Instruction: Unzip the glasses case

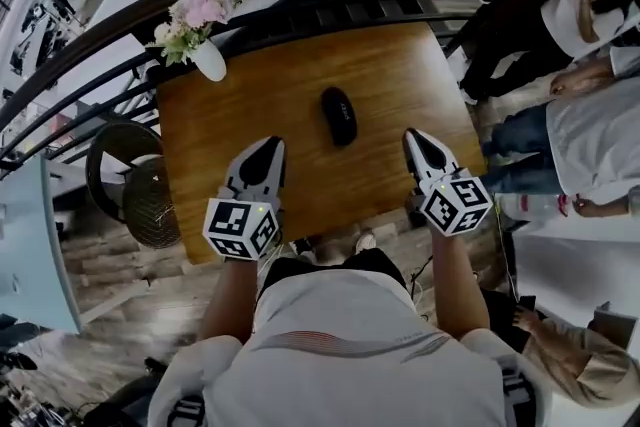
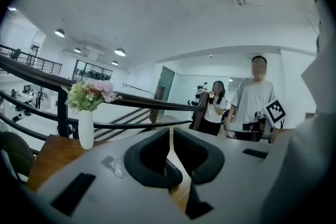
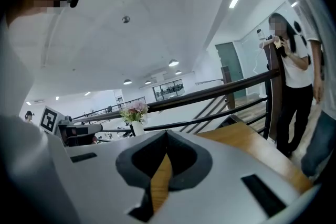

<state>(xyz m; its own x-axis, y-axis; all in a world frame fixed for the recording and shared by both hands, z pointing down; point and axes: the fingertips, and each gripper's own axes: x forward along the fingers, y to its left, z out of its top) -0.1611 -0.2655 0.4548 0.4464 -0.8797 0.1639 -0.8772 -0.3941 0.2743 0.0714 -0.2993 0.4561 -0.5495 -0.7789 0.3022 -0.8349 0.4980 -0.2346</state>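
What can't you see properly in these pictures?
- Zip of the black oval glasses case: too small in the head view to tell open or closed.
- Case in the gripper views: not shown; the grey bodies of the left gripper and right gripper fill the lower picture.

The glasses case [image 1: 339, 116] is a small, dark, nearly black oblong with rounded ends and a domed, faintly glossy top, and it lies flat on its base. It rests on the bare wooden table [image 1: 250, 105], a little right of the tabletop's middle and well away from every edge. Its long axis runs roughly from the near edge toward the far one, with the far end leaning slightly left. It reads as one closed shape, the lid down on the base, but the zip itself is too small to make out in the head view.
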